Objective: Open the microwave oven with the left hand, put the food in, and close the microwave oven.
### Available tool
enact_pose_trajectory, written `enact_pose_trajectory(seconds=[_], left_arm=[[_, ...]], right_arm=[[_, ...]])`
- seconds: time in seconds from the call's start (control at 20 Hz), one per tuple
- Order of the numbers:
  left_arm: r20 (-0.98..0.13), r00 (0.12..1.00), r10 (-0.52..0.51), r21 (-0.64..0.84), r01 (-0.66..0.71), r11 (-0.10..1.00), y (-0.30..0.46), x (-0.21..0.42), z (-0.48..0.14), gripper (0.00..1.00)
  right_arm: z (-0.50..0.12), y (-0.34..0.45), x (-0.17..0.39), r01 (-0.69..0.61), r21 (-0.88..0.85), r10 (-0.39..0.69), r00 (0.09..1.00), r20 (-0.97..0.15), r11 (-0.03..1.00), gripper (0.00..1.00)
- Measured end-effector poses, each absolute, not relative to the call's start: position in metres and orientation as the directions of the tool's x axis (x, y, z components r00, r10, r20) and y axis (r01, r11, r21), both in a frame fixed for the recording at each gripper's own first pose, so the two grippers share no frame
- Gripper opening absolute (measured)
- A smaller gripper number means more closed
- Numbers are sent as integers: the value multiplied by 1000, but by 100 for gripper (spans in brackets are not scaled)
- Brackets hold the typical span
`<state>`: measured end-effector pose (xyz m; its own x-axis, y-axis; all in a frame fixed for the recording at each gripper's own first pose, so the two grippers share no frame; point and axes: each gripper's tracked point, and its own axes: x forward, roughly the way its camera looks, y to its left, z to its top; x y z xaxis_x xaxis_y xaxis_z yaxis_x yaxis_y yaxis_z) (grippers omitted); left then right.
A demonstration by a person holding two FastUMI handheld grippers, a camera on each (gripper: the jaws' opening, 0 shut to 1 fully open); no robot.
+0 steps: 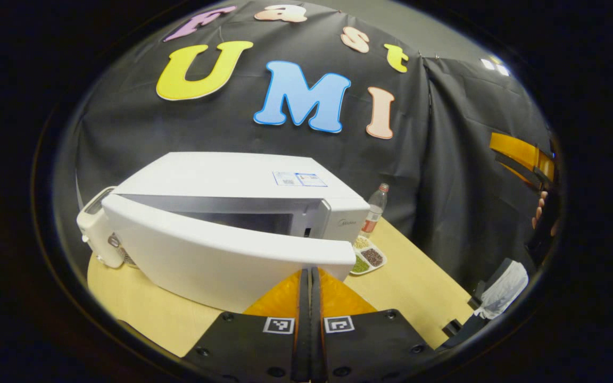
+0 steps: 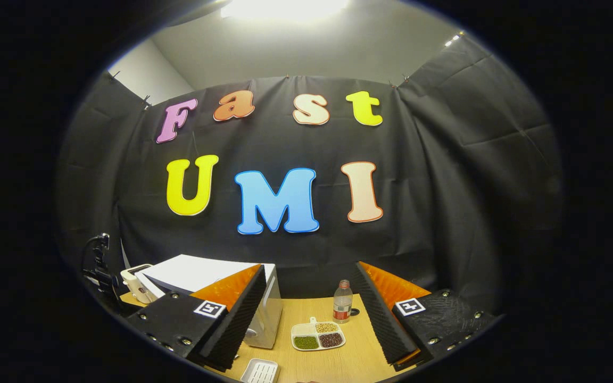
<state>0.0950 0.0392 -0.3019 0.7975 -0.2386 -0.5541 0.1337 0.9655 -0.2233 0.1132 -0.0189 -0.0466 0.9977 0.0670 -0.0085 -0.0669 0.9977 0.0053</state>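
Observation:
The white microwave [image 1: 221,173] stands on the wooden table [image 1: 413,282] with its door [image 1: 205,250] swung partly open on its left hinge. My left gripper [image 1: 309,271] is shut, its tips right under the door's lower edge near the free end, and I see nothing between the fingers. The food is a white divided plate of beans and grains [image 1: 369,256], lying just right of the microwave. In the right gripper view this plate [image 2: 317,335] lies on the table between and beyond the wide-open fingers of my right gripper [image 2: 309,266], which hangs above it. The microwave [image 2: 200,274] shows at the left.
A clear plastic bottle [image 2: 342,307] stands behind the plate, near the cloth wall. A small white slotted tray [image 2: 260,371] lies at the table's near edge. In the left gripper view a hand holds the other gripper [image 1: 522,154] at far right, above a white cloth [image 1: 506,290].

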Motion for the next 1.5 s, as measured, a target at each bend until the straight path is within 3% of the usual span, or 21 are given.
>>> enact_pose_trajectory(seconds=[1.5], left_arm=[[-527, 827, -197, -203, 103, 974, 28, 174, -309, 6]], right_arm=[[-56, -39, 129, -12, -9, 11, 999, -35, 1000, 100]])
